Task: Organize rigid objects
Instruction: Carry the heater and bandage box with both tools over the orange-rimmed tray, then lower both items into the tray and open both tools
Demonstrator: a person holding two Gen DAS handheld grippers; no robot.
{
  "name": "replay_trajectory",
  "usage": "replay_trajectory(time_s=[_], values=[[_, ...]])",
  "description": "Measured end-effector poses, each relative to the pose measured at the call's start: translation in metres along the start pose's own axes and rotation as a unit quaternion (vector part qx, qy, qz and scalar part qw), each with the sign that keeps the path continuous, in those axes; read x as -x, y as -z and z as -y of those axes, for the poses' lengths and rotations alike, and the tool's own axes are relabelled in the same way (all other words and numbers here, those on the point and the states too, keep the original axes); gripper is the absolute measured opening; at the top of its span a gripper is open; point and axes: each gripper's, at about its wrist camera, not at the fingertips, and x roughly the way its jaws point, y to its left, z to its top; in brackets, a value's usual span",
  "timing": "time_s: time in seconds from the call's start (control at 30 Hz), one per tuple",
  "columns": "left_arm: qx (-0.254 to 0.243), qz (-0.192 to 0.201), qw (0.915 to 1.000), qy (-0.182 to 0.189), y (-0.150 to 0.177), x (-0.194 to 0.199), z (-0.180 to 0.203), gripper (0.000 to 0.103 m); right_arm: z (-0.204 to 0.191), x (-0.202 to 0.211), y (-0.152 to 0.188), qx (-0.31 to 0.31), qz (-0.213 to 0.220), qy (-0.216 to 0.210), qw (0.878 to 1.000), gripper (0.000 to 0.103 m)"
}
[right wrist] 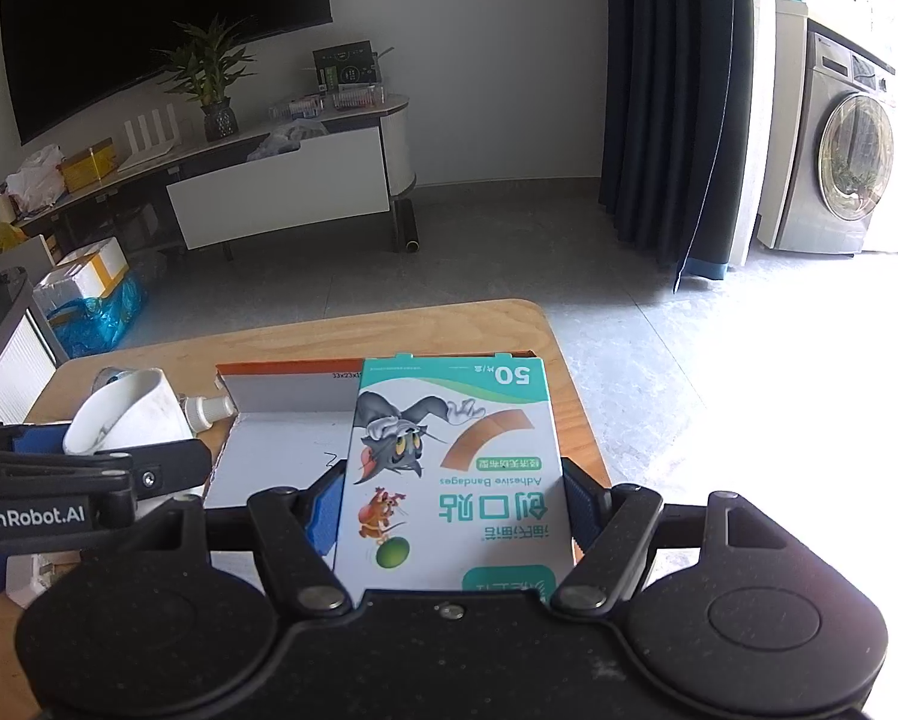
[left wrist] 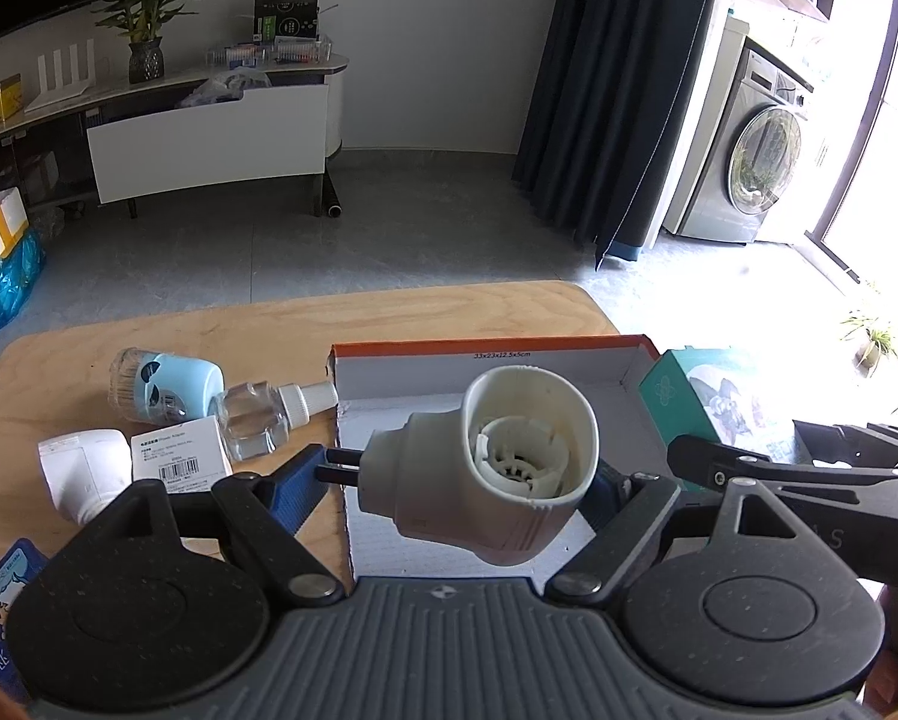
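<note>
Cardboard box (left wrist: 568,354) was empty; left gripper (left wrist: 454,480) clamped white plug-in adapter (left wrist: 490,468), right gripper (right wrist: 451,504) clamped bandage box (right wrist: 454,468), both above it; spray bottle (left wrist: 269,414), toothpick jar (left wrist: 161,384) remained on surface (left wrist: 209,330).

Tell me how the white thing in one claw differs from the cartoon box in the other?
The white plug-in device in the left gripper is rounded and plain, with two dark prongs and an open cup end; the bandage box in the right gripper is flat, rectangular and colourfully printed. The device sticks out sideways across its jaws; the box lies flat between its own. Both are clamped, above the open cardboard box.
</note>
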Motion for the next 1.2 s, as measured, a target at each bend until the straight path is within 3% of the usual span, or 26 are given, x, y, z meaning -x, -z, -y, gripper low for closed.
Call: replay_trajectory(time_s=[0.53,0.67,1.0,1.1,1.2], values=[[0.010,-0.014,0.9998,-0.006,-0.007,-0.024,-0.008,0.086,-0.007,-0.037,-0.013,0.011,-0.017,0.006,1.000,0.084],[0.011,-0.021,0.9997,-0.007,-0.007,-0.030,-0.008,0.086,-0.006,-0.047,-0.018,0.025,-0.006,0.015,1.000,0.089],[0.004,-0.034,0.9991,0.024,-0.013,-0.049,0.012,0.087,0.018,-0.004,-0.013,-0.016,0.034,0.028,0.999,0.089],[0.009,-0.019,0.9995,0.023,-0.012,-0.042,0.015,0.099,0.018,0.005,-0.012,-0.016,0.038,0.032,0.999,0.089],[0.006,-0.016,0.9996,0.023,-0.011,-0.031,0.014,0.101,0.015,0.014,-0.009,-0.017,0.043,0.026,0.999,0.089]])
